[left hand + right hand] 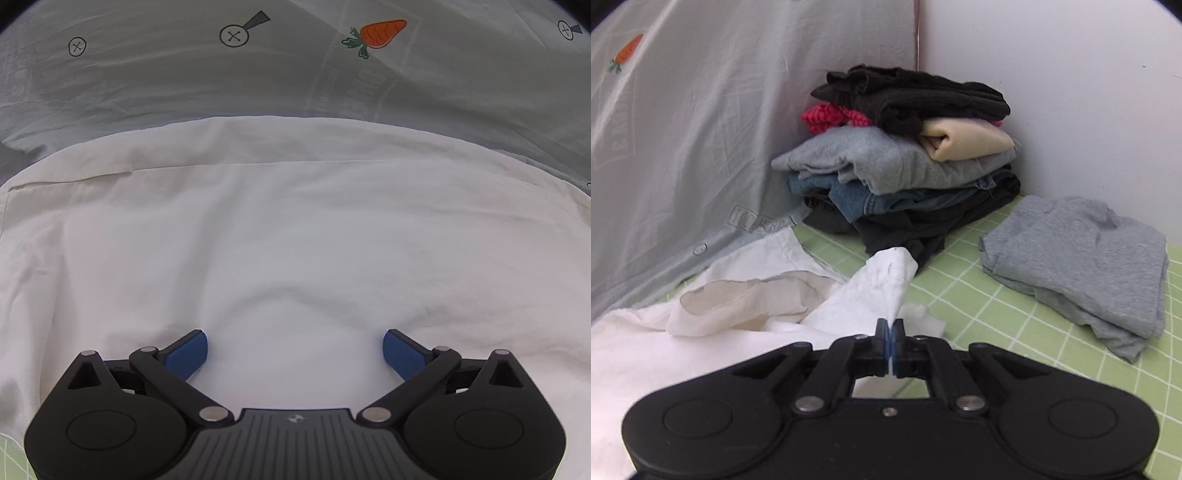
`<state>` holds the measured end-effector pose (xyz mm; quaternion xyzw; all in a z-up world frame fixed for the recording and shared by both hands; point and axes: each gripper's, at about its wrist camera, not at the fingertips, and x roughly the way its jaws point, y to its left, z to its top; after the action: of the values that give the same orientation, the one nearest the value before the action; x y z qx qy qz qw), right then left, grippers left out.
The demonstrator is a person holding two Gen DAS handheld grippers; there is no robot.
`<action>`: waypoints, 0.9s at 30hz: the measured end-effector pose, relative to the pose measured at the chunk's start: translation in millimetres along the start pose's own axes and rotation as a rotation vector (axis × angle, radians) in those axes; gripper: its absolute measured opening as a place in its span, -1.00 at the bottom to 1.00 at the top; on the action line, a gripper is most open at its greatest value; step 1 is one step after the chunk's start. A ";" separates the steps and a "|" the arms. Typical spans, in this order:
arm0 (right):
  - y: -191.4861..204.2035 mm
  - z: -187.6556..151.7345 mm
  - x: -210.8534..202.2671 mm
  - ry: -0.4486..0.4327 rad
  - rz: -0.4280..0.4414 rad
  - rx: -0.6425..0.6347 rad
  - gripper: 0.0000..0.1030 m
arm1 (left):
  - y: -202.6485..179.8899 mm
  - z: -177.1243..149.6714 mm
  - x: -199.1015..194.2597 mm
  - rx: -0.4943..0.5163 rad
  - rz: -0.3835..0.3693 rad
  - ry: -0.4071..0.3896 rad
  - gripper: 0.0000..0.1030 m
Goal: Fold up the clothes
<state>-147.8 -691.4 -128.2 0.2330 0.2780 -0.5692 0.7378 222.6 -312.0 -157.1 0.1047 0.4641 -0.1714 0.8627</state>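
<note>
White shirt [295,229] is seen spread flat on the green gridded surface [1015,314], close against a pale printed sheet [166,81] with a carrot motif [380,35] hung behind it.

Left gripper [295,350]: blue fingers [188,352] spread wide, resting low over the white cloth, nothing pinched between them. A shallow pucker is noted in the fabric just ahead of the gap.

Right gripper [889,332]: fingers clenched tight on a strip of the white shirt, apparently a sleeve or cuff [890,273], which is lifted and drawn up from the cloth toward the fingers. An open collar or neckline [746,299] is seen to the left of the strip.

A stack of folded clothes [905,155] sits in the far corner; a folded grey shirt [1078,258] lies apart on the right.

Step judged in hand: the sleeve is being carried across the body of the shirt, an early fold.

For a clean result:
- The sleeve should be kept taut and low so no slack bunches under it.
- It should be laid straight across the body of the shirt, and released only once flat.
- The body should be pressed or pinned by the free left fingers, since thin cotton is likely to drag along with the pull.
- The pucker near the left fingers should be smoothed before the next fold is set.
</note>
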 end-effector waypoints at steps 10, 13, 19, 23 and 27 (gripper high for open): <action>58.0 -12.4 -22.1 -0.049 0.029 -0.168 0.12 | 0.3 -1.3 -0.8 0.000 -0.001 0.001 1.00; 70.3 -18.2 -18.6 0.003 0.132 -0.104 0.09 | 0.8 -1.0 -0.8 0.000 -0.001 0.000 1.00; 74.6 -8.8 4.8 0.078 0.265 0.018 -0.07 | 2.1 -1.9 0.2 0.000 -0.004 -0.009 1.00; 91.3 16.2 41.9 0.102 0.347 -0.022 -0.42 | 1.1 -1.9 0.1 -0.002 -0.003 -0.010 1.00; 117.1 48.1 81.1 0.070 0.343 -0.106 -0.86 | 0.6 -1.8 -0.1 -0.004 -0.001 -0.008 1.00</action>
<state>-11.3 -752.2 -144.3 0.2575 0.2894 -0.4112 0.8251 221.4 -310.9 -158.0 0.1018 0.4609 -0.1712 0.8648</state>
